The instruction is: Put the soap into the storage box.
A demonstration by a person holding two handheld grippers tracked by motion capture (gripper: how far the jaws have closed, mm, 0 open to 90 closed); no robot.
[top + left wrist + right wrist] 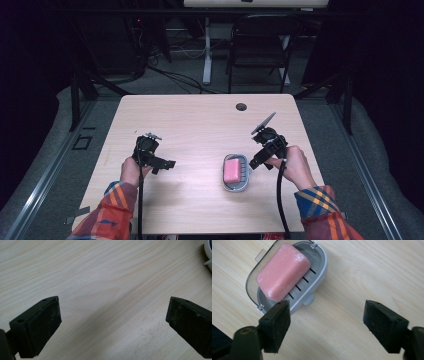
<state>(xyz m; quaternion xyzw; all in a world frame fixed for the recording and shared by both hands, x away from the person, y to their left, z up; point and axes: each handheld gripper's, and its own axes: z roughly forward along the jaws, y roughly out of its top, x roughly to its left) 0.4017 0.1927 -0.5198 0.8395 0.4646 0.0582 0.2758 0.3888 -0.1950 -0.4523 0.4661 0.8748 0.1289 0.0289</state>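
**Pink soap sits in its dish, both grippers standing free**

The pink bar of soap [231, 171] lies inside a grey soap dish [244, 182], resting on the slotted floor of the dish and tilted a little across it. The dish sits on the wooden desk [200, 125], in its right half and towards the near edge, where the person sits.

The right gripper [256, 163] hangs just beside the dish, on the side of the desk's right edge, pointing down towards it. Seen from the right gripper view, its jaws stand apart with bare desk between them; the soap [283, 271] and the dish [322, 272] lie just beyond the left jaw, and nothing is clamped.

The left gripper [167, 164] is well apart from the dish, over the left half of the desk near the near edge. In the left gripper view its jaws are spread wide over bare wood, holding nothing. Both hands come in from plaid sleeves [110, 210] at the near edge.
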